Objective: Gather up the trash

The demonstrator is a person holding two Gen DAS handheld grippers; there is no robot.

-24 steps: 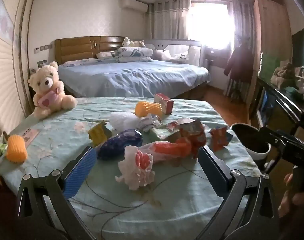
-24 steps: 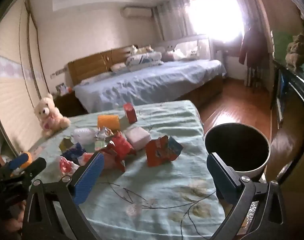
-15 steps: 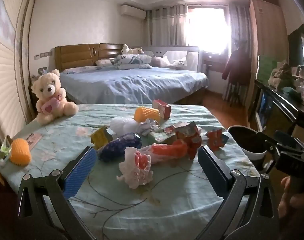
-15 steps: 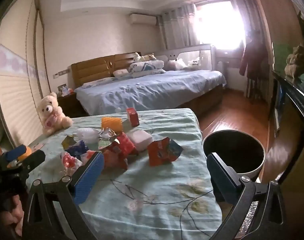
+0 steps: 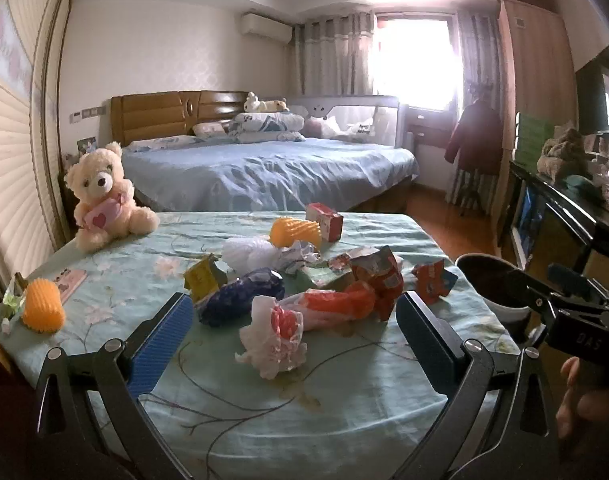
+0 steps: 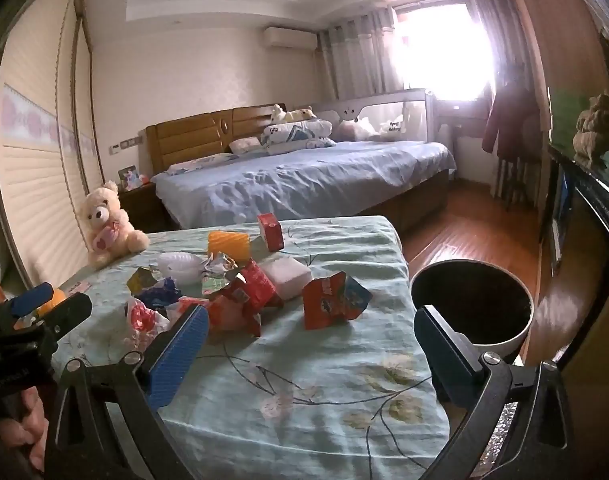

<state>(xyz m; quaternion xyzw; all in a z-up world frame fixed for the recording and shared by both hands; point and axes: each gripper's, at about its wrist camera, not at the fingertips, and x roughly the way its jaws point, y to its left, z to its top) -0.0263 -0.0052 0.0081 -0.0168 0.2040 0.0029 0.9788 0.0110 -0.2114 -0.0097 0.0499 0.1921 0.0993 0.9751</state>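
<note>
- Over the near edge of the desk [image 5: 344, 412], the left claw [image 5: 294, 344] tilts slightly downward, its blue pads spread wide apart with nothing between them.
- The crumpled white and red bag [image 5: 274, 338] lies on the cloth just ahead of the left claw, in line with the gap between its pads and untouched.
- To the right, the right claw [image 6: 310, 356] points slightly downward too, its pads also wide apart and holding nothing.
- A hand [image 5: 580, 404] shows at the lower right of the left view, gripping the handle of the right claw; part of the other hand [image 6: 30, 432] shows at the lower left of the right view.
- The trash sits in a loose heap in the middle of the desk: a dark blue bag [image 5: 244, 296], an orange wrapper [image 5: 336, 302], a red carton [image 6: 332, 300] torn open, a white foam net [image 5: 248, 252] and a small red box [image 5: 324, 222].
- The bin [image 6: 470, 304], round with a white wall and dark lining, stands on the floor just beside the right edge of the desk; its inside is too dark to tell what it holds.
- A teddy bear [image 5: 102, 196] sits upright at the far left corner of the desk.
</note>
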